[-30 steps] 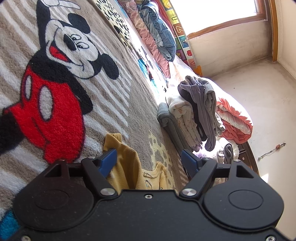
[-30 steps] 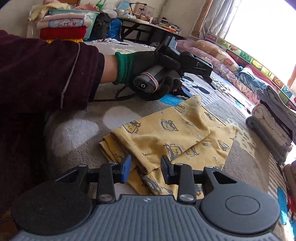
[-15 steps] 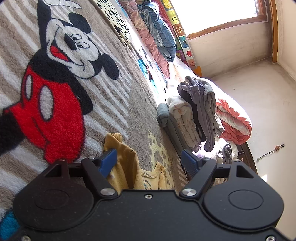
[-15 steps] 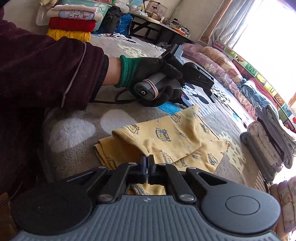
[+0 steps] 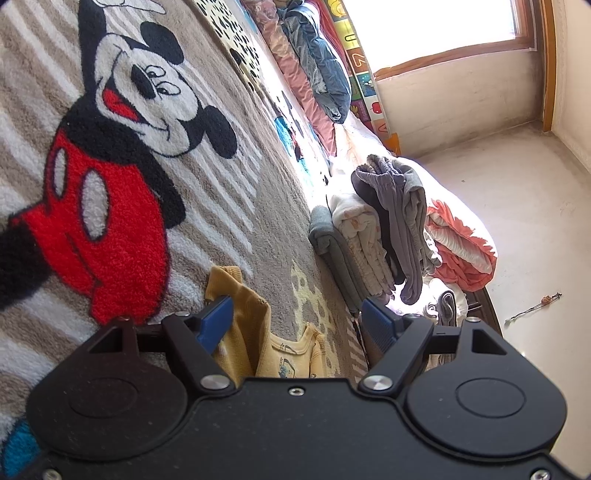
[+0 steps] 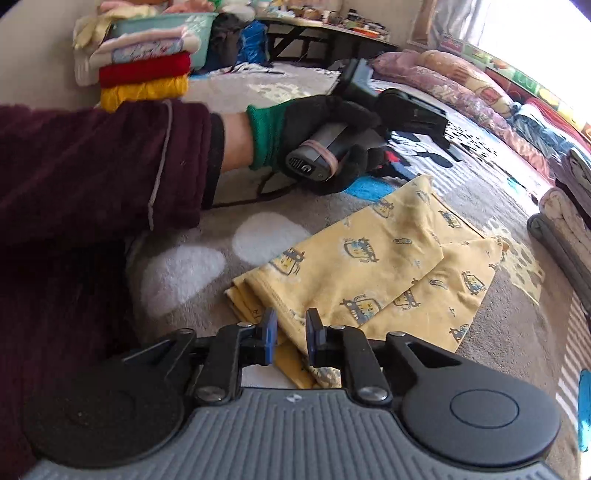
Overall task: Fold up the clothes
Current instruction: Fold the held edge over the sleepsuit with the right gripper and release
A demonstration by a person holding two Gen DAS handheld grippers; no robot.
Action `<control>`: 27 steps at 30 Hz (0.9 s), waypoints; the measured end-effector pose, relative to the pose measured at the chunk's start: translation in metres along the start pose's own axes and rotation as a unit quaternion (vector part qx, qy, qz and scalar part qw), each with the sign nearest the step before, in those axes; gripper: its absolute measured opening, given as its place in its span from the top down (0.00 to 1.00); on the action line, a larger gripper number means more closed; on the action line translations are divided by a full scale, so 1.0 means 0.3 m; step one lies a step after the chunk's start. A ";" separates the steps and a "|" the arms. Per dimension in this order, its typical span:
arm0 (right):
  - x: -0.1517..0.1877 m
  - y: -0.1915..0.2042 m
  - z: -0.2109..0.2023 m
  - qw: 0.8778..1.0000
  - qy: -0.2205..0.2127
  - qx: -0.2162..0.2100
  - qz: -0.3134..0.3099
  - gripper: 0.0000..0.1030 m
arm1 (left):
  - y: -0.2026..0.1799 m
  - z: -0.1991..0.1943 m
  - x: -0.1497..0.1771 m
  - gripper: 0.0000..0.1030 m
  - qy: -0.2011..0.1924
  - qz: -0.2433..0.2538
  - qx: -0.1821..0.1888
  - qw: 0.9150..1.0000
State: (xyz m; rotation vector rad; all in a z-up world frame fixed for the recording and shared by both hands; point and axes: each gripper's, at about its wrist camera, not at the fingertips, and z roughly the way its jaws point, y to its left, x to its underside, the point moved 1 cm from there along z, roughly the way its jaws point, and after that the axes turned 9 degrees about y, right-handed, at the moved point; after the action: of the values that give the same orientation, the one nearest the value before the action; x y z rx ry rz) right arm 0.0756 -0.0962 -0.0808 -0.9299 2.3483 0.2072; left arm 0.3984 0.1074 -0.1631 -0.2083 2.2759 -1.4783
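Note:
A yellow child's garment [image 6: 388, 266] with a small car print lies folded on the cartoon-mouse rug [image 5: 110, 155]. My right gripper [image 6: 290, 334] hovers at its near hemmed edge, jaws opening with a narrow gap. The cloth shows between the pads, and they are not pressing it. My left gripper [image 5: 295, 323] stands wide open over the garment's far end [image 5: 251, 332], gripping nothing. In the right wrist view a black-gloved hand [image 6: 332, 140] with a dark red sleeve holds that left gripper just beyond the garment.
A pile of folded clothes [image 5: 369, 240] sits at the rug's edge, also seen as a pile [image 6: 561, 221] on the right. Red and yellow folded items [image 6: 144, 77] lie by a teal basket [image 6: 162, 22]. Cushions [image 5: 314, 66] line the window wall; a low table [image 6: 314, 33] stands behind.
My right gripper shut on the garment's near edge, then parted its jaws again and lifted a little. The left gripper stayed still and open.

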 end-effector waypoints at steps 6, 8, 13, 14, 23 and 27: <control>-0.060 -0.147 0.081 0.995 -0.054 0.027 0.078 0.75 | -0.009 -0.041 -0.010 0.24 -0.005 -0.008 0.000 1.000; -0.081 -0.149 0.152 0.997 -0.044 0.037 0.058 0.72 | -0.014 -0.069 -0.016 0.24 -0.013 -0.007 -0.004 1.000; -0.074 -0.112 0.252 0.998 -0.008 0.051 0.021 0.71 | -0.047 -0.101 -0.016 0.24 -0.017 0.027 0.006 0.999; -0.066 -0.105 0.248 0.999 -0.008 0.049 0.020 0.71 | -0.062 -0.097 -0.012 0.25 -0.013 0.042 0.010 0.999; -0.012 -0.106 0.205 0.999 0.004 0.034 0.034 0.66 | -0.097 -0.015 0.022 0.25 0.016 0.081 -0.003 0.997; -0.010 -0.051 0.132 0.999 -0.020 0.022 0.026 0.66 | -0.087 -0.049 0.006 0.25 0.002 0.075 -0.001 0.997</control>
State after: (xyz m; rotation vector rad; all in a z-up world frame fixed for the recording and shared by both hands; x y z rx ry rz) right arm 0.1063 -0.0921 -0.1101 -0.8365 2.3336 0.1934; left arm 0.3881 0.1079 -0.1348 -0.0327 2.2425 -1.4016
